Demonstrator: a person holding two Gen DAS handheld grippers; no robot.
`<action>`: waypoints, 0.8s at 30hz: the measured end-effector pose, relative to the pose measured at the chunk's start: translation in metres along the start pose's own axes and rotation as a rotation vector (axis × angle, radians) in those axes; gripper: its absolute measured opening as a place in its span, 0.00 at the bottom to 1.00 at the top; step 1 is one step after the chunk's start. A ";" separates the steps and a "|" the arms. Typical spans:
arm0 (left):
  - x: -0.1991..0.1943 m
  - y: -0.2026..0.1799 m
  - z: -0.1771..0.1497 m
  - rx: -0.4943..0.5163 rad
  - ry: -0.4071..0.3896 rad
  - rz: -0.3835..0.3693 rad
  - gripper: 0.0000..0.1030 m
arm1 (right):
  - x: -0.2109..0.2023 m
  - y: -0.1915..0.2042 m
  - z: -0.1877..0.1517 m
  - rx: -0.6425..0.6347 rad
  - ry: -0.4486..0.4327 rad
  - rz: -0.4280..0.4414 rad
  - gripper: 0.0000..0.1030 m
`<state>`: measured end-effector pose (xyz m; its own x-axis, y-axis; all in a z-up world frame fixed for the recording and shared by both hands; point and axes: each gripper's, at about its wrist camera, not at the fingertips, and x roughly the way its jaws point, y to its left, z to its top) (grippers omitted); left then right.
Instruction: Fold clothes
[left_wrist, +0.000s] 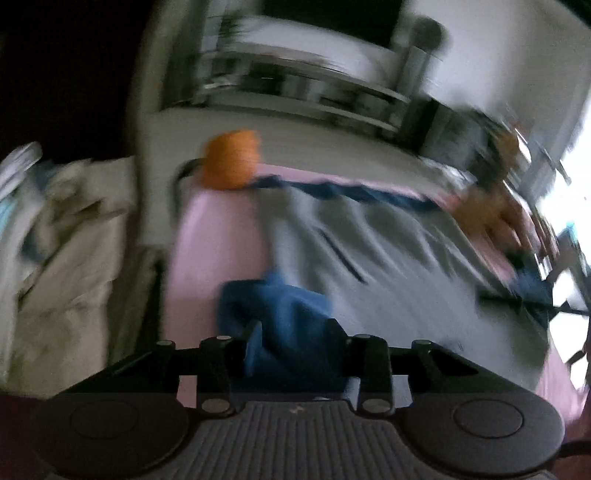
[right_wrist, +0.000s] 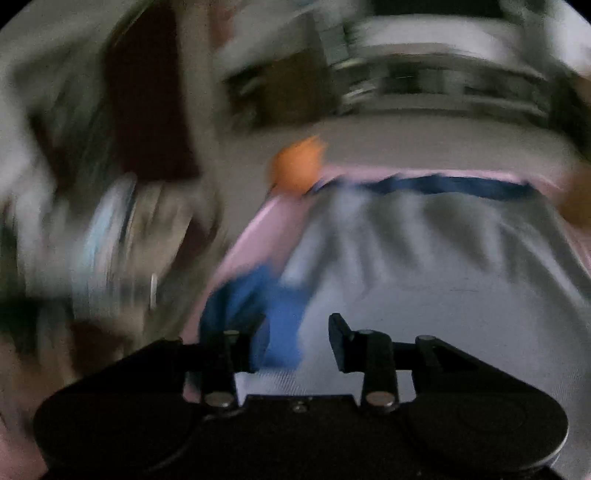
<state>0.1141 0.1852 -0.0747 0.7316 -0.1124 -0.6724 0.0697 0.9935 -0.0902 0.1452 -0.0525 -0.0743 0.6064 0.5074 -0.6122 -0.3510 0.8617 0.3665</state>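
Pink surface (left_wrist: 218, 236), grey garment (right_wrist: 424, 266) spread, blurred shelving (left_wrist: 295, 77) behind, left gripper (left_wrist: 295, 343) gripping blue sleeve (left_wrist: 280, 306), right gripper (right_wrist: 295, 339) wide.

Grey garment (right_wrist: 424, 266) with blue trim; pink surface (left_wrist: 218, 236); orange, seemingly plain object (left_wrist: 231, 160).

Both pictures are smeared with blur. The orange thing (left_wrist: 231, 160) at the far edge of the pink bench (left_wrist: 210, 236) is too fuzzy to name. The shelves (left_wrist: 295, 81) behind are only streaks. The pale pile (left_wrist: 66, 236) on the left is cut off by the picture's edge.
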 end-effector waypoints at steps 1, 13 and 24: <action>0.001 -0.011 -0.003 0.070 -0.004 0.010 0.39 | -0.006 -0.014 0.003 0.072 -0.021 0.005 0.36; 0.026 -0.069 -0.028 0.430 0.036 0.121 0.39 | -0.026 -0.088 -0.006 0.213 -0.014 0.076 0.47; 0.055 -0.111 -0.035 0.626 0.072 0.288 0.40 | -0.026 -0.136 -0.011 0.376 0.001 0.176 0.53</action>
<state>0.1224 0.0677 -0.1275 0.7346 0.1776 -0.6549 0.2735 0.8058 0.5253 0.1697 -0.1829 -0.1161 0.5599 0.6470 -0.5177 -0.1641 0.6990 0.6960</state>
